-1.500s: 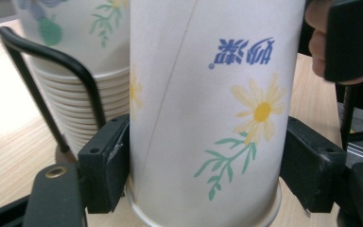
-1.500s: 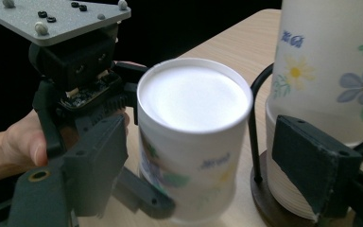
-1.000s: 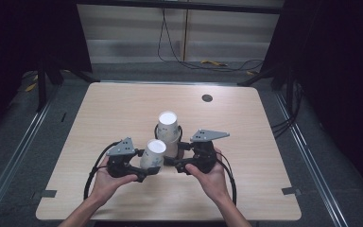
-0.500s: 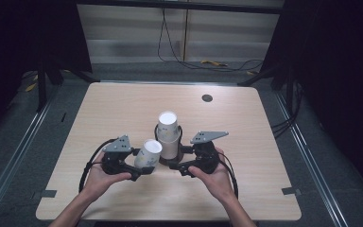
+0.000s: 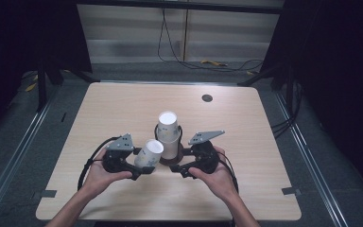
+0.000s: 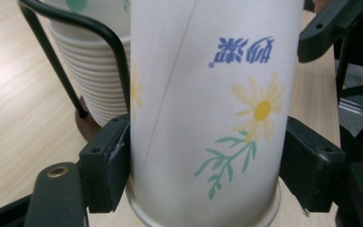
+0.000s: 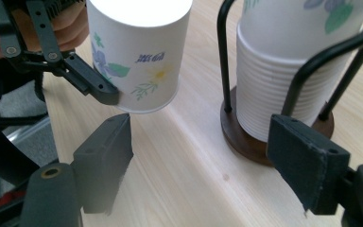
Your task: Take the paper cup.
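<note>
1. Since the earlier high view, the left gripper (image 5: 139, 168) has drawn its single paper cup (image 5: 150, 152) a little toward the bench's (image 5: 99, 109) near edge and tipped it, base up and leaning right, so it now sits clear of the stack of cups (image 5: 168, 134) instead of tight against it. That suggests one cup has been separated from the stack and is free to be carried elsewhere.
2. Across the same interval the right gripper (image 5: 177, 166) has just been opening its jaws; in the right gripper view they stand wide with nothing between them, bare wood below, the stack's wooden base (image 7: 246, 137) just ahead on the right.
3. Largest on the bench is the wire cup holder (image 7: 223, 52): black rods on a round brown base, standing near the middle, toward the near edge. It holds a tall nest of inverted flower-print cups (image 6: 92, 90), many rims showing.
4. Next is the single cup (image 6: 208, 109): the left gripper's jaws are closed on its wall near the rim, one pad on each side, rim toward the camera. Its inside is not visible.
5. A small dark round fitting (image 5: 207, 98) sits near the far right corner.
</note>
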Available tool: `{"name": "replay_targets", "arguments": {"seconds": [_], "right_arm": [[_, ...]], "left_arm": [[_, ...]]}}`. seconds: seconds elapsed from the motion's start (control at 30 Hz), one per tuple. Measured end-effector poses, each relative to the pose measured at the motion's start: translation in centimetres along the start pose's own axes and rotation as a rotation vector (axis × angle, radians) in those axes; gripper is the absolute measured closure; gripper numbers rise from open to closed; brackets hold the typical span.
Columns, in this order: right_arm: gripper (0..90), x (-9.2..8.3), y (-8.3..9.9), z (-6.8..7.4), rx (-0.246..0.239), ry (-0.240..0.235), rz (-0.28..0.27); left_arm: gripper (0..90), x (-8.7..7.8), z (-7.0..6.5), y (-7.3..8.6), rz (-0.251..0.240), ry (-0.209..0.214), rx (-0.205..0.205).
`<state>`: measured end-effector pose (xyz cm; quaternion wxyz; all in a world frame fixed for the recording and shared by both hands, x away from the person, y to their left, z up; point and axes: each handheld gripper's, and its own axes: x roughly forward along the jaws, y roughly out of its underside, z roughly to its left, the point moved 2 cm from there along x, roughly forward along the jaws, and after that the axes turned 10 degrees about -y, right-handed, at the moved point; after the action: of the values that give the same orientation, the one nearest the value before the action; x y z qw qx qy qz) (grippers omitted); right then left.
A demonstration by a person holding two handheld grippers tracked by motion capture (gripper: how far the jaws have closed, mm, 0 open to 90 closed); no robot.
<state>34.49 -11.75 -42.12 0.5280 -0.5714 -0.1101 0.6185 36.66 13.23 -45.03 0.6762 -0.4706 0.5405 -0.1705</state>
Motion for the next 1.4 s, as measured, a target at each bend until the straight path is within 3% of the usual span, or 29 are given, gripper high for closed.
{"name": "replay_targets", "arguments": {"seconds": [0.2, 0.33, 0.6, 0.73, 0.93, 1.13, 1.4], "right_arm": [[22.0, -0.1, 0.0, -0.2, 0.011, -0.008, 0.029], [23.5, 0.0, 0.0, -0.2, 0.014, -0.026, 0.049], [23.3, -0.2, 0.2, -0.1, -0.002, -0.037, 0.072], [29.0, 0.0, 0.1, 0.1, -0.025, -0.051, 0.098], [28.5, 0.2, 0.0, 0.1, -0.033, -0.076, 0.122], [28.8, 1.1, 0.5, 0.1, -0.033, -0.107, 0.202], [28.9, 1.6, 0.7, 0.0, -0.038, -0.095, 0.259]], "left_arm": [[26.2, 0.6, -0.1, 0.3, 0.038, 0.018, 0.010], [26.7, 0.5, -0.3, 0.3, 0.037, 0.029, 0.018], [26.8, 0.5, -0.4, -0.5, 0.083, 0.032, 0.048], [26.8, 0.9, -0.5, -0.8, 0.132, 0.029, 0.100], [26.4, 1.2, -0.5, -0.7, 0.165, 0.025, 0.110], [26.9, 1.8, -1.1, -0.2, 0.210, 0.034, 0.151], [28.4, 2.3, -1.6, 0.0, 0.249, 0.044, 0.204]]}}
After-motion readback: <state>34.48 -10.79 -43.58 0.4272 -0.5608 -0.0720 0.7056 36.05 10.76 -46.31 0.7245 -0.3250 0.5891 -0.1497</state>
